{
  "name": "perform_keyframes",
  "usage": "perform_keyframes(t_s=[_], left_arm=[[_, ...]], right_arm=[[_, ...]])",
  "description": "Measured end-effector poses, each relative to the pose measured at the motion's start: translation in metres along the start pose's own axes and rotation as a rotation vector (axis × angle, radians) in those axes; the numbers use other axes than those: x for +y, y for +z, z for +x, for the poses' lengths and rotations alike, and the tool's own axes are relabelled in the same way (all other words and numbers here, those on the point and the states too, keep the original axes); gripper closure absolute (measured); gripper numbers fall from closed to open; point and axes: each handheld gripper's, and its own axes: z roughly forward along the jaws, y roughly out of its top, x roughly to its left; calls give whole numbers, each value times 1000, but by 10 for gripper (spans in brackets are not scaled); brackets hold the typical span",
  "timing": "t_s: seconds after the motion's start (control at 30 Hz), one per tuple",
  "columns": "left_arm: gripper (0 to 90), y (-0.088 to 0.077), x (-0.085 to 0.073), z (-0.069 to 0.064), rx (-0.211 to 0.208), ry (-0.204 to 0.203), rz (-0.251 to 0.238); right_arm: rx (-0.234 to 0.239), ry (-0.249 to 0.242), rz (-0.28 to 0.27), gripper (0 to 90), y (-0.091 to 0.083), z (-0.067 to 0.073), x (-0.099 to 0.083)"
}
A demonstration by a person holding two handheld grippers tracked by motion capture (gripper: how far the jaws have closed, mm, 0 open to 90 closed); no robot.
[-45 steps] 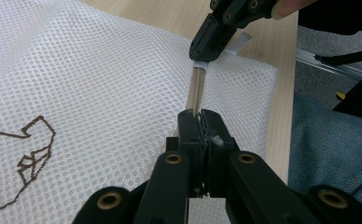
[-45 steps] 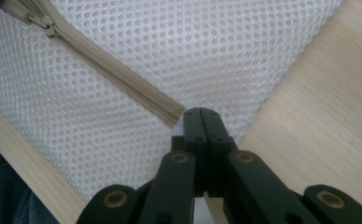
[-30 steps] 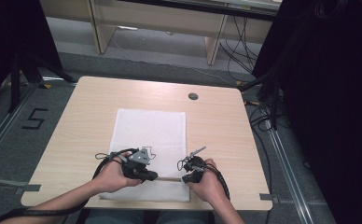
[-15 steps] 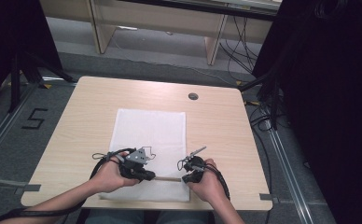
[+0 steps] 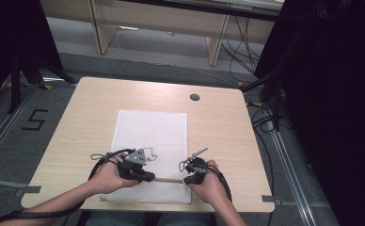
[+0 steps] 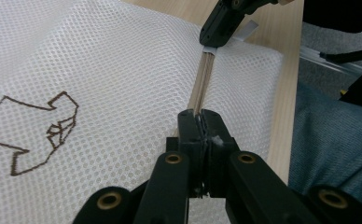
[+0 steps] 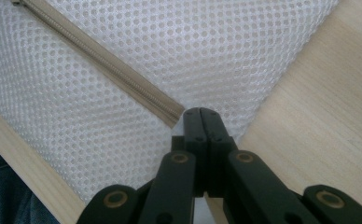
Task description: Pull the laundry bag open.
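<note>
Both tools pinch a white mesh bag's beige zipper.

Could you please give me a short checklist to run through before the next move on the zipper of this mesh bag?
1. Left gripper shut at the zipper: ok; whether it pinches the pull, cannot tell.
2. Right gripper shut at the zipper's other end: ok, jaws closed on the mesh edge there.
3. Zipper straight between the two grippers: ok.
4. White mesh bag lying flat on the wooden table: ok.
5. Near edge of the bag still on the table: ok, though close to the edge.
6. Zipper open or closed: cannot tell.
</note>
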Motion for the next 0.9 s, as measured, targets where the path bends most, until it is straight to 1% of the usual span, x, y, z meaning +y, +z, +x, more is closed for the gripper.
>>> perform_keyframes(t_s=[0.03,0.07,0.1,0.13,0.17,0.2,0.23,0.27,0.3,0.37,0.4,0.43,0.47,0.5,0.53,0.57,0.6,0.63,0.67,0.7,0.73,0.77,0.8,0.83,0.87,0.9], left_arm=[[879,0,0,1,-6,9,-5],[879,0,0,1,-7,4,-5],[879,-1,-1,0,-3,-11,-5],[879,-1,-1,1,-3,-4,-4],[879,-2,-1,2,-1,16,1],[879,-2,-1,2,-7,6,-4],[879,-2,-1,1,-4,0,-4],[879,-3,-1,2,-7,-2,-10],[879,-3,-2,2,-5,8,-2],[880,-4,-2,1,-4,-14,-4],[879,-4,-2,3,-3,11,1],[879,-5,-3,3,-9,1,-5],[879,-5,-3,3,-6,2,-2],[879,-5,-4,2,-5,-9,-3],[879,-6,-4,3,-2,-8,0],[879,-6,-5,4,-8,-8,-6],[879,-6,-5,4,-6,-13,-9],[879,-7,-6,3,-4,-26,-10],[879,-8,-6,5,-1,-3,-4],[879,-8,-7,4,-4,-12,-7],[879,-8,-7,5,-1,-6,-4],[879,-8,-7,5,-7,-16,-9],[879,-9,-8,4,-3,-27,-8],[879,-9,-8,5,1,-22,-8],[879,-9,-8,5,-4,-31,-13],[879,-10,-8,6,0,-11,-8]], right_arm=[[-1,1,0,900,0,0,0],[-1,1,0,900,0,0,0],[-1,1,0,900,0,0,0],[-1,2,1,900,0,0,0],[-1,1,0,900,0,0,0],[0,1,0,900,0,0,0],[2,-2,-2,900,0,0,0],[7,-30,-19,900,1,-2,0],[6,-30,-20,900,1,-2,0],[7,-30,-20,900,1,-2,0],[8,-30,-19,900,1,-2,0],[8,-29,-19,900,1,-2,0],[7,-30,-20,900,1,-2,0],[7,-29,-19,900,1,-2,0],[8,-27,-19,900,1,-2,0],[8,-26,-18,900,1,-2,0],[8,-29,-20,900,1,-2,0],[7,-29,-20,900,1,-2,0],[6,-29,-20,900,1,-2,0],[6,-29,-20,900,1,-2,0],[4,-15,-11,900,1,-1,0],[3,-11,-9,900,1,-1,0],[6,-27,-19,900,1,-2,0],[6,-27,-19,900,1,-2,0],[6,-28,-19,900,1,-2,0],[4,-21,-16,900,1,-1,0]])
